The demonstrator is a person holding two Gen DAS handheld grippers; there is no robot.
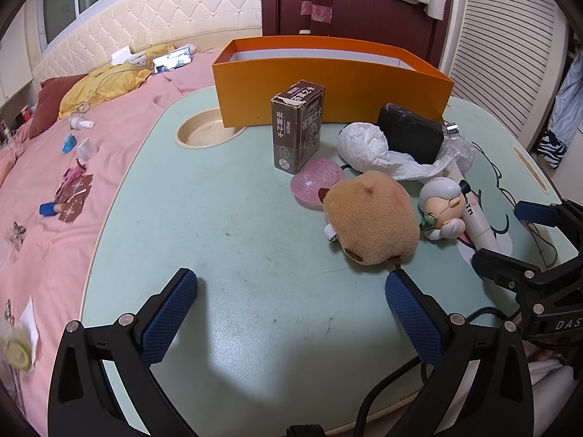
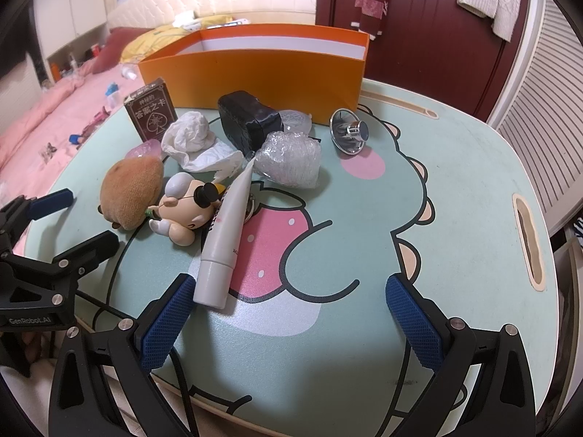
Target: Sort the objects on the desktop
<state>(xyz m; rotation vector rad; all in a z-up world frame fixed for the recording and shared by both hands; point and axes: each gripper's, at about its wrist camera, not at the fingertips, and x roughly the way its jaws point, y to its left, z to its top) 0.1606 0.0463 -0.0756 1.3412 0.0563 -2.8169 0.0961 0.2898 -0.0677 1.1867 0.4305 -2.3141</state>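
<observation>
**Two open hand-held grippers poised over a cluttered desk, sorting not yet begun**

A pale green desk (image 2: 455, 189) printed with a cartoon dinosaur sits over a pink bed (image 1: 54, 189). At its far edge stands an open orange box (image 1: 328, 83), seemingly empty from what shows of its white lining, and likely the place the loose things are meant to go.

The clutter lies bunched just in front of the box. A brown card box (image 1: 297, 127) stands upright nearest it. Beside that are a crumpled white tissue (image 1: 364, 142), a black pouch (image 1: 410, 131) and a wad of clear bubble wrap (image 2: 288, 160). Closer in lie a pink translucent heart (image 1: 317, 182), a tan plush toy (image 1: 371, 222) and a small bald figurine (image 2: 182, 211), the last two touching. A white tube (image 2: 226, 233) lies at an angle, cap end toward the camera, leaning against the figurine. A shiny metal knob (image 2: 351, 131) sits apart to the right.

The left hand-held gripper (image 1: 291, 313) hovers low over bare desk, jaws spread wide and holding nothing; the plush toy is just ahead of its right finger. The right hand-held gripper (image 2: 288, 313) is likewise wide open and empty, and the tube's cap lies just beside its left finger, so the tube looks like its easiest first pick.

Because the pieces overlap, lifting one may drag or roll a neighbour.
</observation>
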